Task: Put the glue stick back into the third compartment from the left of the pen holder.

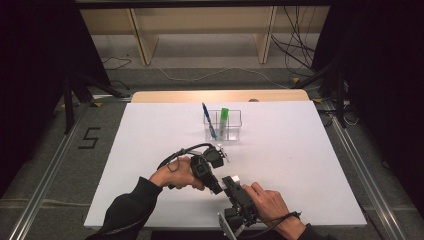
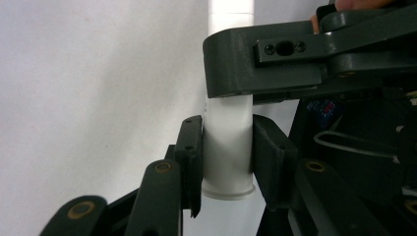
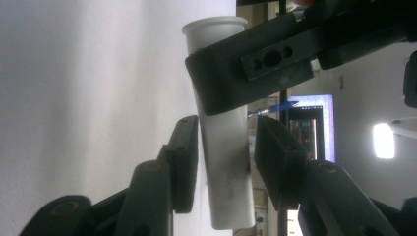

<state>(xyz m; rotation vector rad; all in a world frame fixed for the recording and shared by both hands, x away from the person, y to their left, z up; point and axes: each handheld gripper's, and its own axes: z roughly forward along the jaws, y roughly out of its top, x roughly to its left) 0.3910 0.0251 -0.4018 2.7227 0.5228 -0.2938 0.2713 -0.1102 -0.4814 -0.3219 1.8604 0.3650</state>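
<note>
So the left gripper (image 2: 227, 152) has its jaws pinched right onto a white tube (image 2: 227, 147), both pads flat against the sides just above the flared end, so that end is properly held. In the right gripper view the right gripper (image 3: 223, 157) straddles the other end of the same tube (image 3: 228, 172); one pad looks like it's touching the side, the other has a sliver of gap, so the jaws aren't fully squeezed on it. The tube runs tilted between those jaws, and farther up it the left gripper's dark jaw crosses in front, with the tube's open rim poking out past that. In the high view the two grippers meet nose to nose near the front edge of the white table (image 1: 300, 150), left gripper (image 1: 216, 189) coming in from the left side, right gripper (image 1: 231, 184) from below, and a bit of the white tube (image 1: 235, 178) peeks out between them. Both hands are wrapped round the gripper bodies, dark sleeves coming in from the bottom. Well beyond the jaws, toward the far side of the table, a clear holder (image 1: 223, 131) stands with a blue pen (image 1: 208, 121) and a green marker (image 1: 223, 120) upright in it.
</note>
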